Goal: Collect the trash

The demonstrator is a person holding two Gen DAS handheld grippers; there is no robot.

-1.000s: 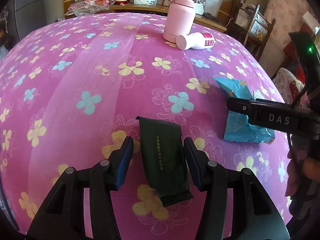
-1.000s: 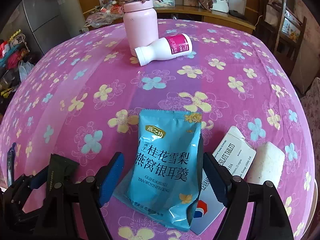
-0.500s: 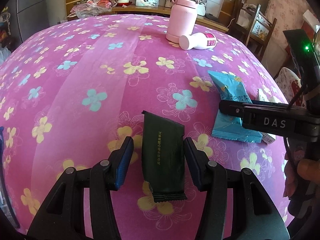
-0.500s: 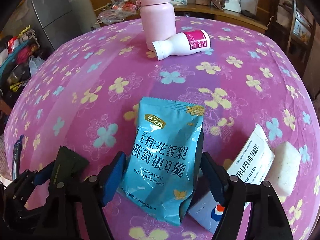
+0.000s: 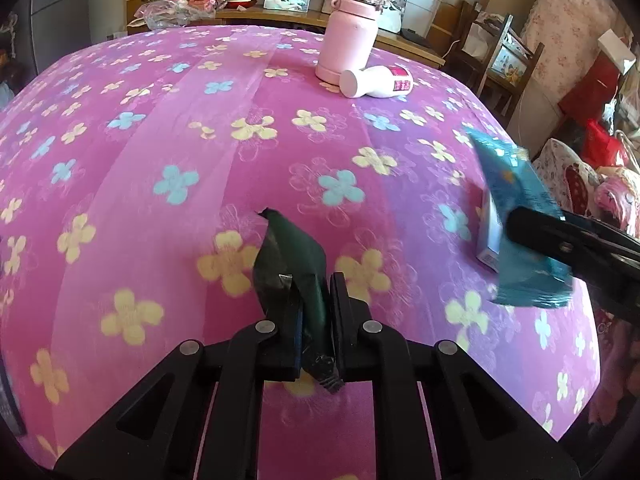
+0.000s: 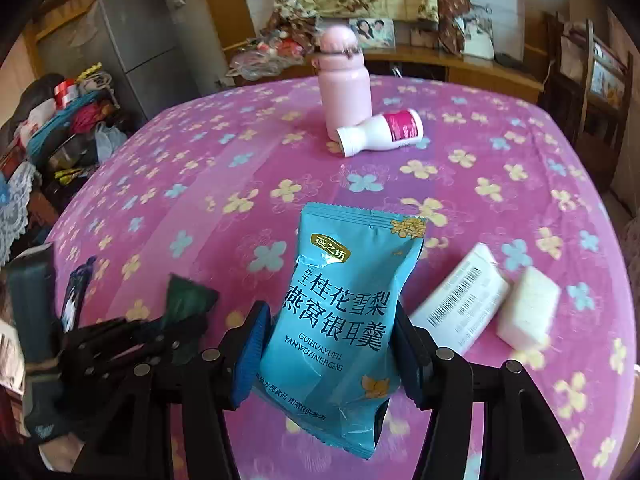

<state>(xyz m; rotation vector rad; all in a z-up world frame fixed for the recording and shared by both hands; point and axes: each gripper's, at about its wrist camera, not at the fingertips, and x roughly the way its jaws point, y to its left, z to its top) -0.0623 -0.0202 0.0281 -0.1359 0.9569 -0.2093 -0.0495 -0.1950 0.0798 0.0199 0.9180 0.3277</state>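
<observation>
Magenta floral tablecloth (image 5: 168, 128) across nearly the whole left wrist view; at bottom centre, left gripper (image 5: 314, 312) clamped tight on a dark green wrapper (image 5: 292, 256), crumpled between the pads, its torn tip poking up toward mid-frame. At upper centre, a pink flask (image 5: 350, 36) upright, with a white bottle (image 5: 376, 82) on its side touching the flask's base. At right edge, right gripper (image 5: 576, 248) with a blue snack pouch (image 5: 516, 200) clear of the cloth, a white carton (image 5: 490, 236) partly hidden behind it. From the right wrist view: same gripper (image 6: 332, 344) at bottom centre, jaws just now closing, pads pressed on both sides of the blue snack pouch (image 6: 344, 312), pouch upright and lifted off the tablecloth (image 6: 500, 168). At lower right, white carton (image 6: 460, 304) with barcode, flat on the cloth, a white block (image 6: 528, 314) just beside it. At lower left, left gripper (image 6: 160, 332) with the green wrapper (image 6: 188, 296) pinched. Upper centre: pink flask (image 6: 346, 92) and toppled white bottle (image 6: 380, 130).
</observation>
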